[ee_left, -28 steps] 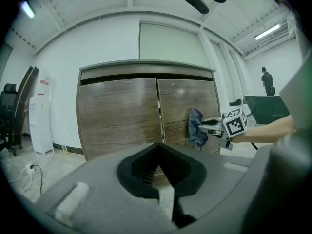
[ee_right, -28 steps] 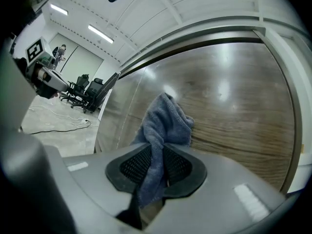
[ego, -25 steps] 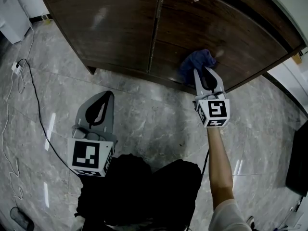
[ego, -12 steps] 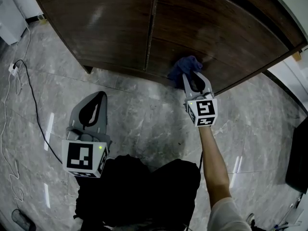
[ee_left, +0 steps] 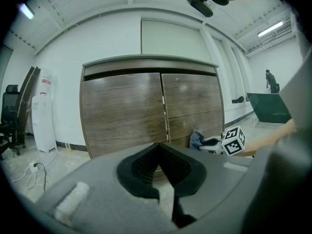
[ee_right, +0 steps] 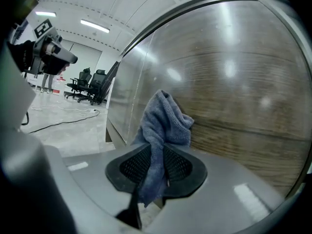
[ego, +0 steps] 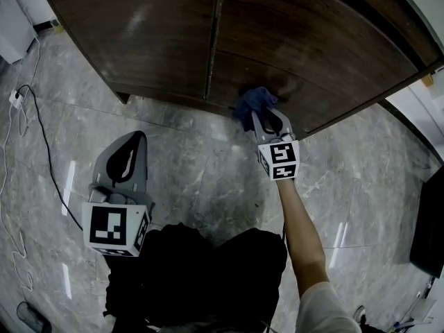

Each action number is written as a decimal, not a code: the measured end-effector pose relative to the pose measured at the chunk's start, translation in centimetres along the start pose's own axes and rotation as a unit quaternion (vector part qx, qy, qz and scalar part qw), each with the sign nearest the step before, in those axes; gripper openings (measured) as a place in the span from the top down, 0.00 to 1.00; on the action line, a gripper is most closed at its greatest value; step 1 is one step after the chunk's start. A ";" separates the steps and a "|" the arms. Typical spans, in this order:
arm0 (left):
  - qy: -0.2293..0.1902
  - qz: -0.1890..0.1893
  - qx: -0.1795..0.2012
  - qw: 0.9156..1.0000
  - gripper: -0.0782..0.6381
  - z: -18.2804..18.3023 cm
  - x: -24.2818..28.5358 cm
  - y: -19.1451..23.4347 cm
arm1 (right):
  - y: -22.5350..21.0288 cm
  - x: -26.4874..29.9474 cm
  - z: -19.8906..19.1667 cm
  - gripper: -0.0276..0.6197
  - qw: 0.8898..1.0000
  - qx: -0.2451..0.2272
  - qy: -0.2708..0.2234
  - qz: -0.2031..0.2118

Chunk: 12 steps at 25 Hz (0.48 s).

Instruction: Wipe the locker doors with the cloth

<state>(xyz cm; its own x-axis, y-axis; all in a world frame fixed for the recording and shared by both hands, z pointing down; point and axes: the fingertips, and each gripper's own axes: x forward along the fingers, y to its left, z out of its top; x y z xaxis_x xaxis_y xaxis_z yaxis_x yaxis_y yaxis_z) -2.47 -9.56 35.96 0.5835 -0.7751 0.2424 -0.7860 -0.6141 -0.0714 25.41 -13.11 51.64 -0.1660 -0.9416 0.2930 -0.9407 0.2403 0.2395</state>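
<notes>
The locker has two dark wood doors, a left door (ego: pixel 152 33) and a right door (ego: pixel 319 47). A blue cloth (ego: pixel 251 103) is bunched against the bottom of the right door, close to the seam between the doors. My right gripper (ego: pixel 266 112) is shut on this cloth (ee_right: pixel 163 116), which sticks out past the jaws and touches the door (ee_right: pixel 243 96). My left gripper (ego: pixel 138 137) is held low over the floor, well short of the locker, shut with nothing in it. From the left gripper view (ee_left: pixel 158 145), the cloth (ee_left: pixel 196 138) shows low on the right door (ee_left: pixel 190 104).
A black cable (ego: pixel 52 158) with a white plug (ego: pixel 15 97) trails over the grey marble floor (ego: pixel 208 165) at the left. A white appliance (ee_left: pixel 44 111) and a black chair (ee_left: pixel 9 116) stand left of the locker. A dark object (ego: pixel 427 220) stands at the right edge.
My right gripper has carried the cloth down the right door to its lower edge and a little to the left. My left gripper has hardly moved.
</notes>
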 end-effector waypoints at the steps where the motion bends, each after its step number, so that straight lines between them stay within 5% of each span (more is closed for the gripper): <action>1: 0.001 0.000 0.000 1.000 0.89 -0.1 0.0 0.0 | 0.1 0.1 -0.3 0.84 1.000 0.002 0.004 0.002; 12: -0.002 0.000 -0.006 1.000 0.89 -0.1 -0.1 0.2 | 0.4 0.2 2.5 0.84 1.000 -0.004 -0.004 0.007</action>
<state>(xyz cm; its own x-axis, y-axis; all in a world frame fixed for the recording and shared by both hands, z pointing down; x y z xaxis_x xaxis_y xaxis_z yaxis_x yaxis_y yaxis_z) -2.69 -9.59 36.05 0.5841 -0.7760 0.2379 -0.7886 -0.6120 -0.0598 24.28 -13.82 49.44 -0.1817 -0.9401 0.2884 -0.9359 0.2553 0.2428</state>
